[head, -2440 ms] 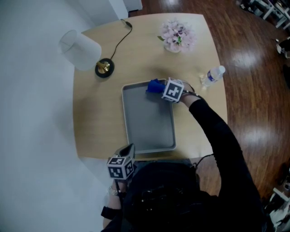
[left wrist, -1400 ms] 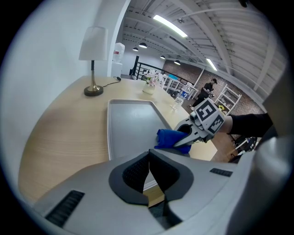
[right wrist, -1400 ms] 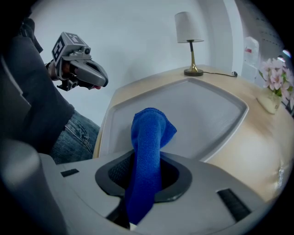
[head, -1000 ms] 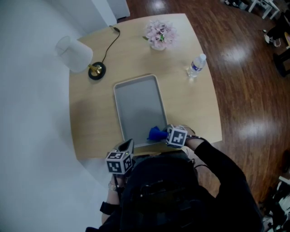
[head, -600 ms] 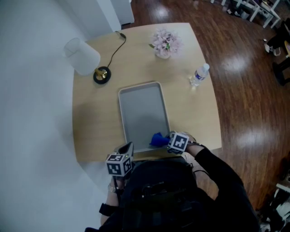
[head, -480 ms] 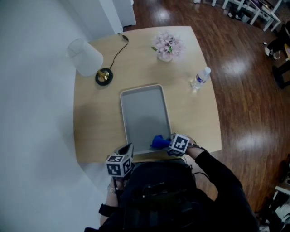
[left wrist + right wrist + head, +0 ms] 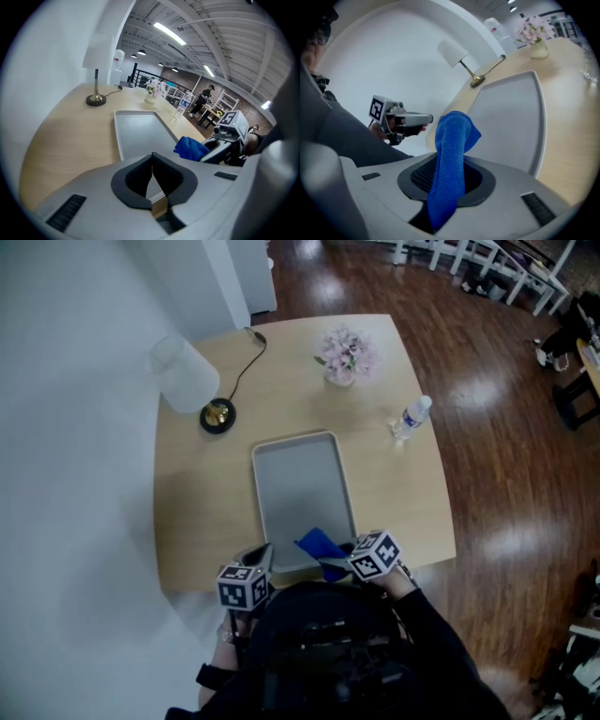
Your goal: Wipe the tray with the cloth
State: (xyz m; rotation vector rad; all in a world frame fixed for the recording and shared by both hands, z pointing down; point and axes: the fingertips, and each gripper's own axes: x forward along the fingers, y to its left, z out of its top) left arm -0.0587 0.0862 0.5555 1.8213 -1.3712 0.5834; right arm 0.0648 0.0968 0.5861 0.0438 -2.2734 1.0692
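Right hand-held gripper (image 7: 448, 182) pinches fuzzy blue cloth (image 7: 453, 137) | left hand-held gripper (image 7: 152, 179) closed, empty | tray (image 7: 301, 482) flat grey rectangle

Since the far-end pass, right gripper (image 7: 336, 564) dragged blue cloth (image 7: 319, 545) down tray (image 7: 302, 479) to near edge, then lifted and rolled.

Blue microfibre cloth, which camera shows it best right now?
The right gripper view: the blue microfibre cloth fills the centre, pinched between the right gripper's jaws. The head view shows it small, at the near end of the grey tray; the left gripper view shows a bunched side.
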